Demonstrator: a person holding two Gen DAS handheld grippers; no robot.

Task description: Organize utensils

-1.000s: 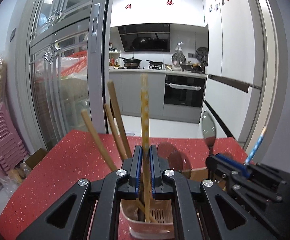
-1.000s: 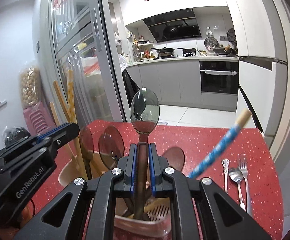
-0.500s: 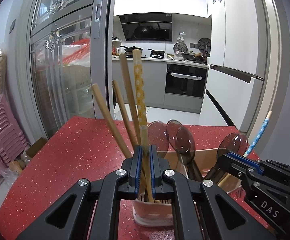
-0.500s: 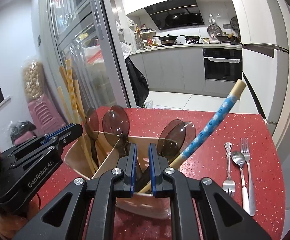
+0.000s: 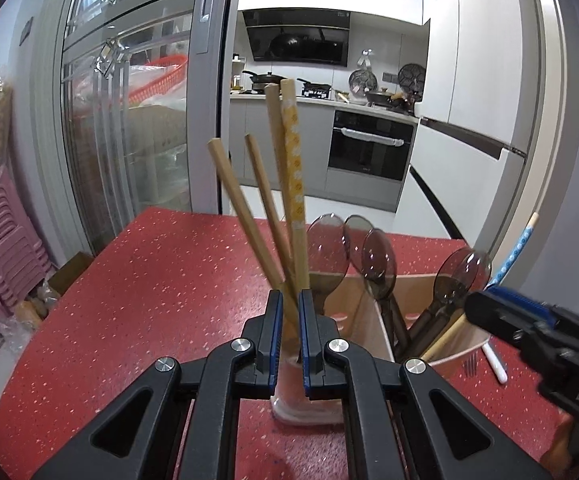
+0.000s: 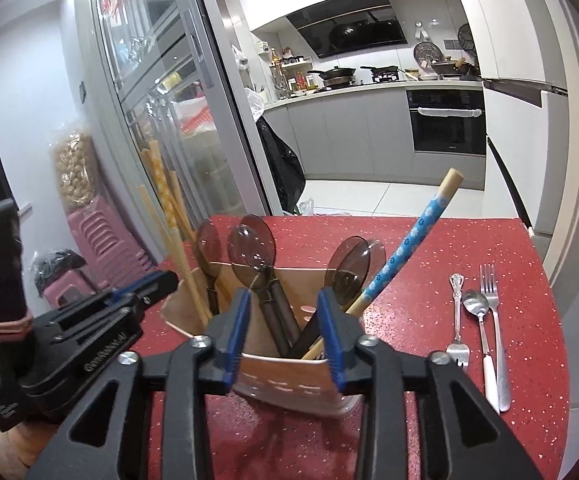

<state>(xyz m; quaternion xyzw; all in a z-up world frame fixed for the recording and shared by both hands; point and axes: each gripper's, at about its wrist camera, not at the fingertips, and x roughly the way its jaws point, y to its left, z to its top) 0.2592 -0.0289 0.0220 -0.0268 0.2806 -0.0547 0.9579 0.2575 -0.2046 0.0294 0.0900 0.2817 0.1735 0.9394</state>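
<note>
1. Your right gripper stands wide open with nothing between its pads, poised just over the near wall of the utensil holder, which sits on the red tabletop toward its left edge.
2. The loose cutlery lies to the right of that gripper, near the right edge of the tabletop: a small fork, a spoon and a larger fork, side by side and just apart.
3. All three lie flat with their long axes running from the near edge toward the far edge. The larger fork has its tines at the far end, the spoon has its bowl at the far end, and the small fork has its tines at the near end (so it is reversed against its neighbours).
4. The right gripper is plainly the nearer one; I judge the next pick to be its job, reaching sideways to the right.
5. Your left gripper has its jaws nearly shut around the patterned chopstick, which stands almost upright in the holder's left compartment; whether the pads still press it, I cannot tell.
6. The blue flowered chopstick leans out of the right compartment toward the far right corner.
</note>
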